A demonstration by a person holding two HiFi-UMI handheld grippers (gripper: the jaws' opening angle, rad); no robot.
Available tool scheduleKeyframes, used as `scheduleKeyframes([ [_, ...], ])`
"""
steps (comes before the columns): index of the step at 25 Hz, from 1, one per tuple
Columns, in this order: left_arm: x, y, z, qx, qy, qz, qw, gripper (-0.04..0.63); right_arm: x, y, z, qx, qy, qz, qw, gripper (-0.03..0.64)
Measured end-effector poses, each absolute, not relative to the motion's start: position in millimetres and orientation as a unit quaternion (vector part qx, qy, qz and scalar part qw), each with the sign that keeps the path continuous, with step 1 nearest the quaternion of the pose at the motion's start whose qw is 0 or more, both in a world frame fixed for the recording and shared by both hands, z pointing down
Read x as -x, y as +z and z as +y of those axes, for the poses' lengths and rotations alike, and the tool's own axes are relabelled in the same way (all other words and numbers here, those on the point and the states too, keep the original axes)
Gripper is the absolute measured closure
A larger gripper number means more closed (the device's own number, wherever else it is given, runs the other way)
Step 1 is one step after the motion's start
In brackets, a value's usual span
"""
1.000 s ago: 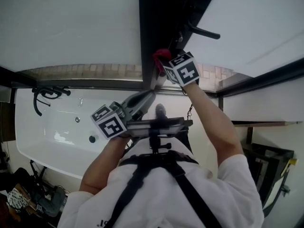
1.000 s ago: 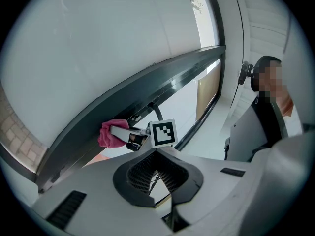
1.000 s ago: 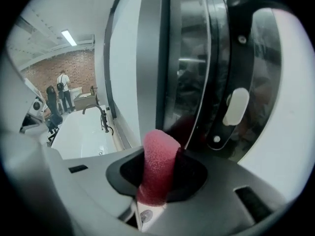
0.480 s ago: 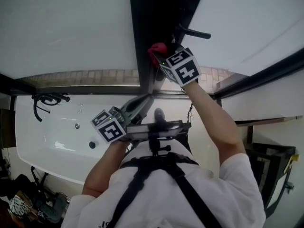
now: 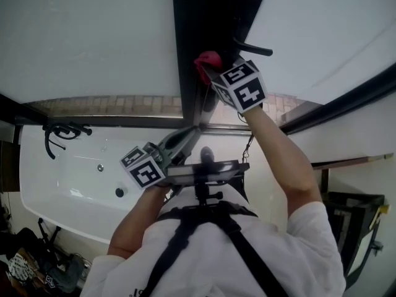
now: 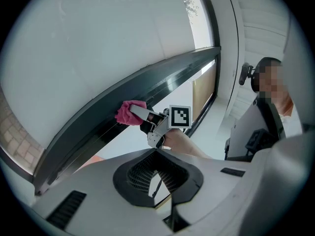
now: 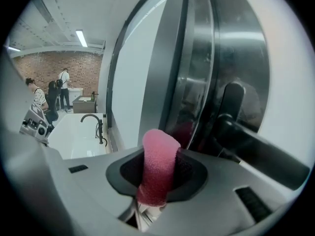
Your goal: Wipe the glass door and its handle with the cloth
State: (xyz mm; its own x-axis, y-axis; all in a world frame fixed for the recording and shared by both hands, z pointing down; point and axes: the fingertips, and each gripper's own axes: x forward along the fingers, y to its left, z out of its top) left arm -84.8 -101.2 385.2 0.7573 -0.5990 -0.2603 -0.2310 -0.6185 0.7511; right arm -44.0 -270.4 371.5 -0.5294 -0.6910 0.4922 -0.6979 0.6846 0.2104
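Note:
My right gripper [image 5: 211,73] is shut on a pink cloth [image 5: 207,60] and presses it against the dark door frame [image 5: 207,17], just left of the black lever handle [image 5: 252,46]. The frosted glass door [image 5: 328,23] spreads out to the right. In the right gripper view the cloth [image 7: 157,163] sticks out between the jaws, with the handle [image 7: 256,149] close on the right. My left gripper [image 5: 193,130] hangs lower, near my chest, shut and holding nothing. The left gripper view shows the cloth [image 6: 128,113] on the frame.
A white bathtub [image 5: 62,184] with a black tap [image 5: 59,129] lies to the left below the glass. Bags [image 5: 25,262] sit on the floor at lower left. A black frame [image 5: 356,221] stands at lower right. People [image 7: 54,90] stand far off by a brick wall.
My right gripper has slid the cloth a little way up the dark frame, nearer the handle. The left gripper has barely moved.

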Motion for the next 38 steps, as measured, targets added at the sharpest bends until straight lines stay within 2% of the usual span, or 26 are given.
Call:
scheduleKeyframes([
  [11, 83.4, 379.9, -98.4, -0.867, -0.256, -0.238, 0.355, 0.603, 46.9, 312.4, -270.1, -0.417, -0.059, -0.874, 0.241, 0.522],
  [23, 85.3, 378.5, -95.2, -0.869, -0.254, -0.239, 0.35, 0.603, 47.6, 294.4, -271.3, -0.421, -0.068, -0.876, 0.228, 0.521],
  [38, 89.7, 375.3, -93.5, -0.87, -0.256, -0.24, 0.346, 0.603, 39.7, 242.7, -267.5, -0.444, -0.096, -0.88, 0.138, 0.517],
])
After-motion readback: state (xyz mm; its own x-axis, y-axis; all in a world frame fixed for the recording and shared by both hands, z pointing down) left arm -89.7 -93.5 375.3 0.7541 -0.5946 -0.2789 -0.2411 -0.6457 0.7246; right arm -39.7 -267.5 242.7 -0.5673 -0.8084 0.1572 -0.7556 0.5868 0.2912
